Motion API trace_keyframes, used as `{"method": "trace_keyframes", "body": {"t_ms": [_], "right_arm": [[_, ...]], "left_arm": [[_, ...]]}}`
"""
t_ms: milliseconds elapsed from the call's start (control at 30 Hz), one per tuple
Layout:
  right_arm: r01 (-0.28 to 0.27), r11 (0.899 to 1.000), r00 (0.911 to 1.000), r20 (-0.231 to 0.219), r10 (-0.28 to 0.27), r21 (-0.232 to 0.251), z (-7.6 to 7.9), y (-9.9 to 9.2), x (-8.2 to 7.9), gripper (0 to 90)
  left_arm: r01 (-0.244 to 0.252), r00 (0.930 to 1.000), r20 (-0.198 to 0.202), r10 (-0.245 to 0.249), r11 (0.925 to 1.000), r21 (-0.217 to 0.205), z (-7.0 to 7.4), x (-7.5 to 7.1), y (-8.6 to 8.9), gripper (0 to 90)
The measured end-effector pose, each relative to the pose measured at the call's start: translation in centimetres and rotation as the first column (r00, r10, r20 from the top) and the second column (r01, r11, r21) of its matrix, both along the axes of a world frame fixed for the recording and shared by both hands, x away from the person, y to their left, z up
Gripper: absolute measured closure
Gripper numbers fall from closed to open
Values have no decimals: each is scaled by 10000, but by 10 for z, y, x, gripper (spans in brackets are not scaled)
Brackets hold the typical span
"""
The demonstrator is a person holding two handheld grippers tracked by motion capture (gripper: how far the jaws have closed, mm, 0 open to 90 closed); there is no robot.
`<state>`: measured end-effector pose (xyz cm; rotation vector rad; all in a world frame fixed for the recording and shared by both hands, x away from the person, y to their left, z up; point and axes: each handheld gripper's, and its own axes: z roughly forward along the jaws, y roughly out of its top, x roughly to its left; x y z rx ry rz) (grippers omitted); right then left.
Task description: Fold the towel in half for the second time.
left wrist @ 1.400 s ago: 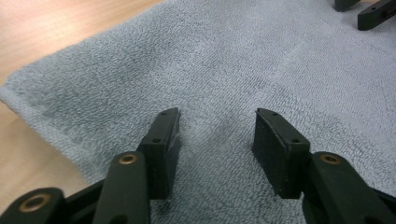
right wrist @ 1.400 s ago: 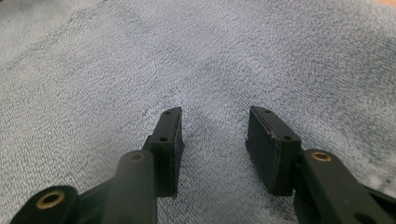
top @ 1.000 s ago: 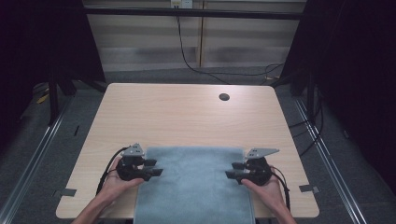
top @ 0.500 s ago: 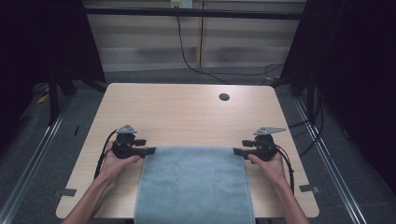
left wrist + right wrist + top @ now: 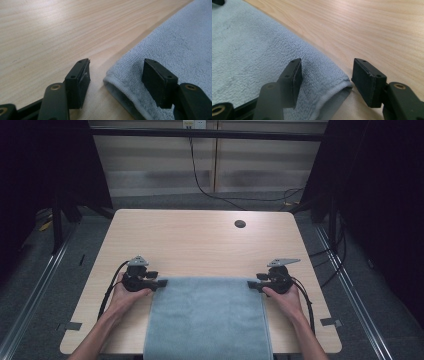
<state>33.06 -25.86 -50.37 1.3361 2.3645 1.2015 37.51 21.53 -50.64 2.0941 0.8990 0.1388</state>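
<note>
Pale wood grain runs across the desk (image 5: 200,245), and on its near half we see the grey-blue towel (image 5: 207,320) lying flat, its long axis running from the person's edge, where it hangs over, away toward the middle of the desk. Its far edge lies crosswise, and that edge is what the coming move turns on: the left tool (image 5: 159,283) sits at the far left corner and the right tool (image 5: 251,284) at the far right corner, each equally near its own end, both pointing inward along that edge. In the left gripper view the jaws have just been closing a little yet stand wide, with the folded corner (image 5: 117,82) between them and no pad pressing on it; the right gripper view shows the same at its corner (image 5: 337,85). We think one pad may brush the pile on each side, though the angle leaves that unsure.
</note>
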Motion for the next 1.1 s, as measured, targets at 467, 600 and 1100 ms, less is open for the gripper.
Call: {"method": "trace_keyframes", "body": {"t_ms": [467, 600, 1100], "right_arm": [[-157, 9939, 9986, 512, 101, 1093, 22, -6, 9, 864], [-13, 9933, 9942, 1070, -111, 1155, 44, -5, 18, 866], [621, 9785, 9545, 2747, -1158, 1967, 126, -13, 67, 869]], "left_arm": [[376, 9976, 610, -318, 9947, -959, 27, 1, 2, 859], [21, 9965, 829, 97, 9901, -1405, 45, 14, 4, 860], [-550, 9669, 2288, 1128, 9680, -2448, 125, 58, -4, 862]]}}
